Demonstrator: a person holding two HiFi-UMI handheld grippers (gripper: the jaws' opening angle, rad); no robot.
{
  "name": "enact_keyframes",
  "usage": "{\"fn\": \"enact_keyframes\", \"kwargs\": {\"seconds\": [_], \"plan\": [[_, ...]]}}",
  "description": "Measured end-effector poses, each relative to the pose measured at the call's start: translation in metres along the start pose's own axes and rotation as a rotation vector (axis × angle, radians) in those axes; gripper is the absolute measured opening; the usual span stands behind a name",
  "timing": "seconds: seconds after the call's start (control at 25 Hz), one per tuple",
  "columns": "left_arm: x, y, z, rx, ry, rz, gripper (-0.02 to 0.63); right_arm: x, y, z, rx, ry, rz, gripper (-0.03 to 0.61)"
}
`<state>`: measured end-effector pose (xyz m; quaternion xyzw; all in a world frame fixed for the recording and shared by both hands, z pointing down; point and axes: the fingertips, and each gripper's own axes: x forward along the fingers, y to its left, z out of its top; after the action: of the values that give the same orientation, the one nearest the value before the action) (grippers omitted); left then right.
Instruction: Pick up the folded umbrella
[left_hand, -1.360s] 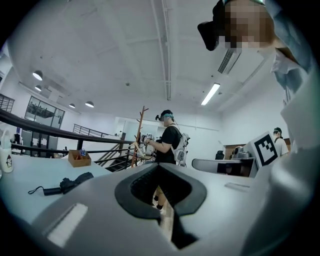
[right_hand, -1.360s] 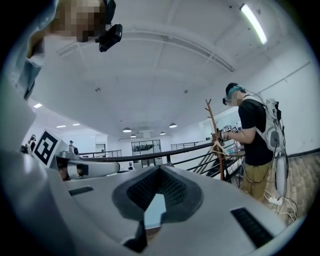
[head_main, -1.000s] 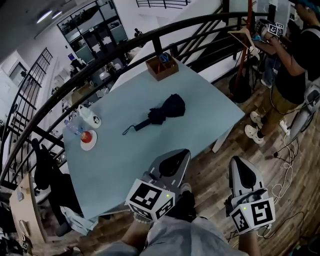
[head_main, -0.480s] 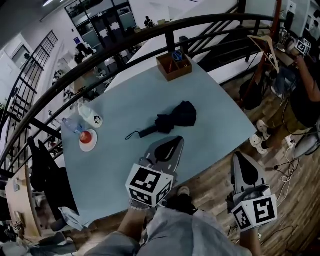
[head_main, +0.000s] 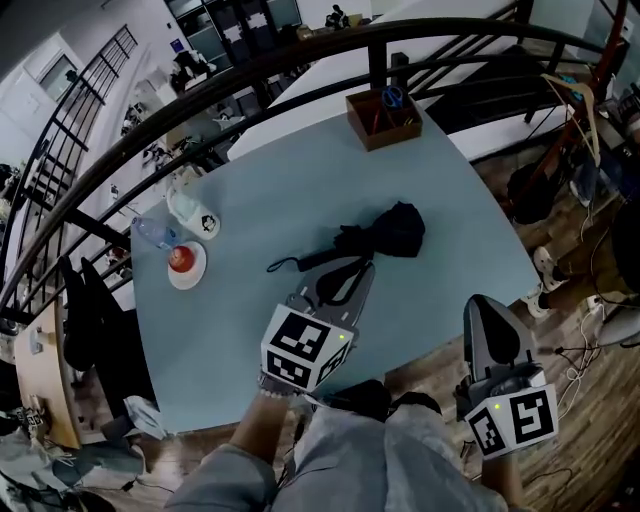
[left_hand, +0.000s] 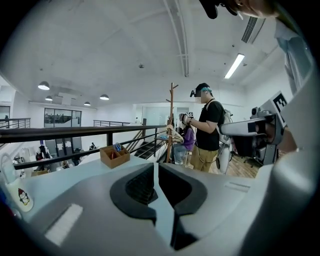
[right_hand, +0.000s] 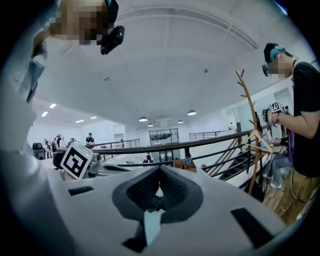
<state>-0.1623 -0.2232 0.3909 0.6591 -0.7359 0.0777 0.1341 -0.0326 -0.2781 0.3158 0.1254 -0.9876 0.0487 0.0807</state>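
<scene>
The folded black umbrella (head_main: 385, 232) lies in the middle of the light-blue table (head_main: 290, 180), with its handle and wrist loop (head_main: 285, 266) pointing left. My left gripper (head_main: 352, 277) is shut and empty. It reaches over the table's near edge, and its tip is just short of the umbrella's shaft. The left gripper view shows the jaws (left_hand: 156, 169) closed together, and the umbrella is hidden below them. My right gripper (head_main: 484, 306) is shut and empty too, off the table's right front side above the wooden floor. Its jaws (right_hand: 160, 172) meet at the tip.
A wooden box (head_main: 384, 115) with scissors stands at the table's far corner. At the left edge are a plate with a red object (head_main: 184, 266), a bottle (head_main: 153, 232) and a white mug (head_main: 196, 212). A black railing (head_main: 200, 95) runs behind. A person (left_hand: 207, 131) stands by a coat rack (right_hand: 251, 135) to the right.
Both grippers have moved forward toward the table. The left one now reaches over the near edge close to the umbrella. The person on the right has left the head view.
</scene>
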Motion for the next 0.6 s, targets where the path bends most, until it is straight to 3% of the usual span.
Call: {"fn": "enact_keyframes", "kwargs": {"seconds": [0.4, 0.6], "plan": [[0.023, 0.038, -0.017, 0.03, 0.053, 0.04, 0.04, 0.034, 0.001, -0.012, 0.03, 0.048, 0.077, 0.0], [0.044, 0.049, -0.026, 0.088, 0.125, 0.021, 0.109, 0.056, -0.006, -0.014, 0.036, 0.058, 0.132, -0.002]]}}
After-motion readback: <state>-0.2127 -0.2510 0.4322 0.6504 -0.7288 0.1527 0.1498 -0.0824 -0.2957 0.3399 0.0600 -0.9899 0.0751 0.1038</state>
